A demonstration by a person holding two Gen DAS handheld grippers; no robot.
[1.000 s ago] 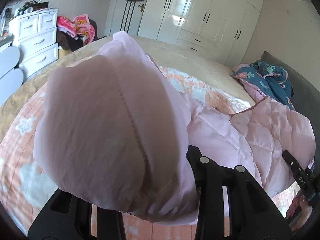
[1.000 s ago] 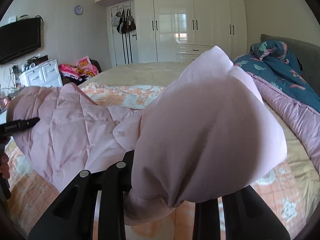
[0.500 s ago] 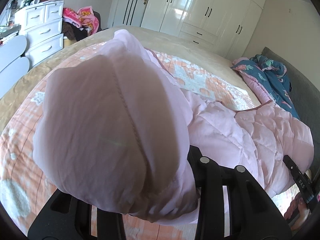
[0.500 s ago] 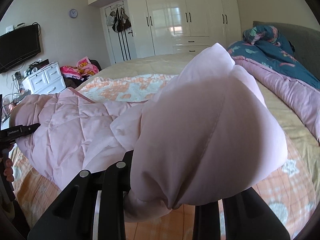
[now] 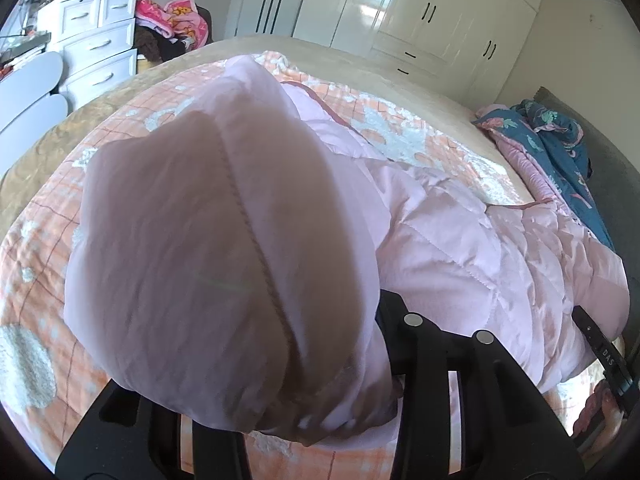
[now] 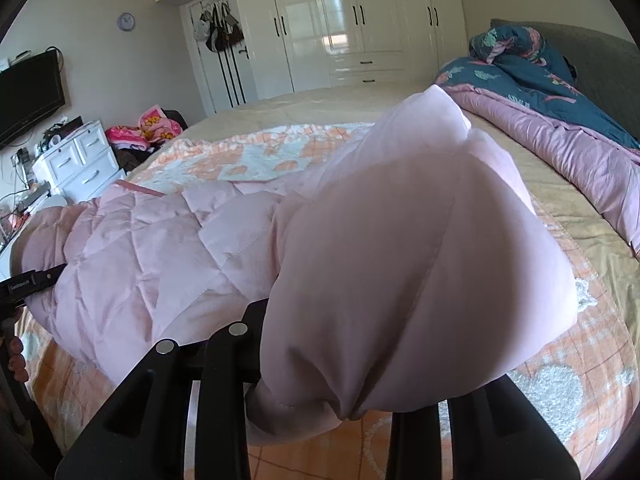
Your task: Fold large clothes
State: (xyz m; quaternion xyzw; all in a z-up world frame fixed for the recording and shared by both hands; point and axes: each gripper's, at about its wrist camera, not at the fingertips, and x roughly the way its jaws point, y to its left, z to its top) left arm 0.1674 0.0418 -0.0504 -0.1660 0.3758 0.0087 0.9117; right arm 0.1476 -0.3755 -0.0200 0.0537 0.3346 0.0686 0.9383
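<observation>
A pale pink quilted jacket (image 5: 460,232) lies across the orange and white blanket (image 5: 36,280) on the bed. My left gripper (image 5: 304,412) is shut on one puffy end of the jacket, which bulges over the fingers and hides the tips. My right gripper (image 6: 320,412) is shut on the other end of the jacket (image 6: 160,248), which bulges over it too. The jacket's quilted body hangs and rests between the two grippers, partly lifted off the blanket (image 6: 560,392). The right gripper's tip shows at the right edge of the left wrist view (image 5: 600,348).
A blue floral and pink duvet (image 6: 540,92) is bunched at the head of the bed. White wardrobes (image 6: 340,20) line the far wall. A white drawer unit (image 5: 92,40) and a pile of pink clothes (image 5: 172,16) stand beside the bed.
Both grippers have tilted down and moved lower toward the bed with the jacket held. More blanket shows beneath and the jacket's body spreads wider between them.
</observation>
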